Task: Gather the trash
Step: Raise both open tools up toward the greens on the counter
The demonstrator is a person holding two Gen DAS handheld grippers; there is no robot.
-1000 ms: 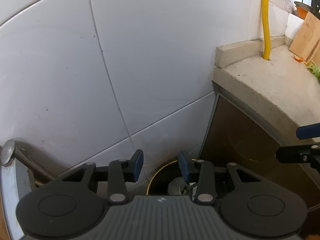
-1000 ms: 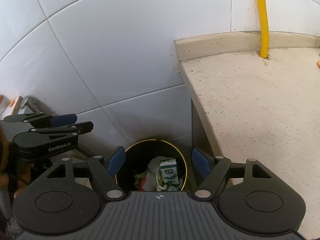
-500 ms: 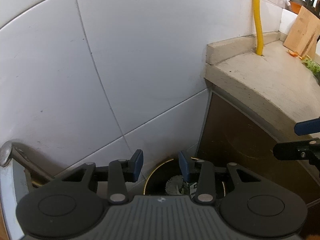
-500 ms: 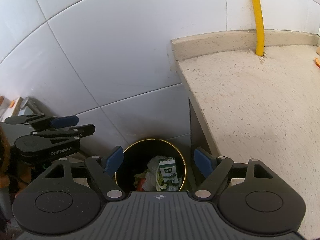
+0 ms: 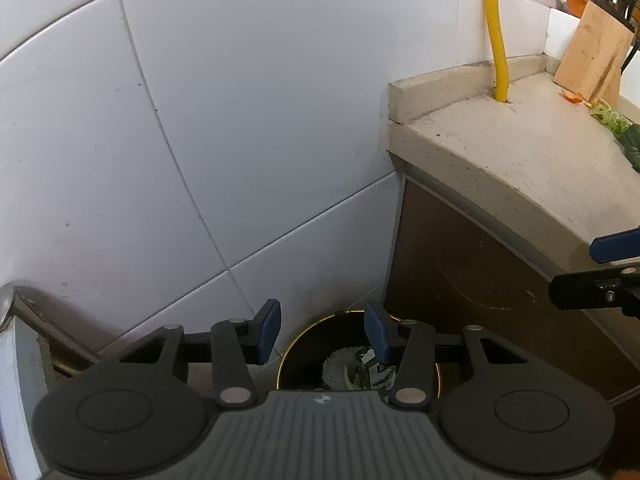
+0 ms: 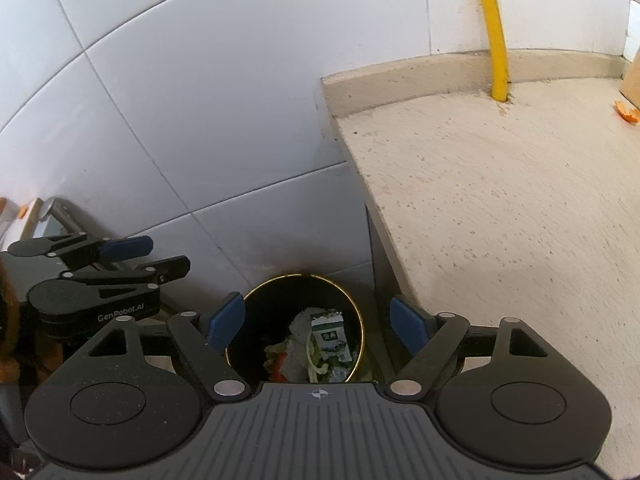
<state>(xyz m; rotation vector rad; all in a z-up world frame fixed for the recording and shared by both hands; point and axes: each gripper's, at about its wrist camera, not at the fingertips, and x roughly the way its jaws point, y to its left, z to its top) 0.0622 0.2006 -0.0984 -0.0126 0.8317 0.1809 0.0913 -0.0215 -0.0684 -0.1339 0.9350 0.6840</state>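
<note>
Both the left gripper [image 5: 322, 334] and right gripper [image 6: 318, 322] are held empty, jaws parted, the left's just widened, above a round, gold-rimmed black bin [image 6: 356, 316] where a glossy carton [image 6: 330, 338] and possibly crumpled paper are seen.

A trash bin [image 6: 295, 328] stood on the floor below and ahead of both grippers, tucked into the corner between the tiled wall [image 6: 208, 120] behind it and the cabinet side [image 5: 472, 280] to its right, with a carton [image 6: 330, 338] lying on top of the other scraps inside. The countertop [image 6: 500, 208] stretched ahead and to the right of the right gripper [image 6: 318, 322], a pipe [image 6: 494, 32] rising from its far edge against the wall. The left gripper [image 5: 322, 332] hung just left of the right one, and far off to its right a cutting board [image 5: 592, 54] leaned at the back of the counter.
</note>
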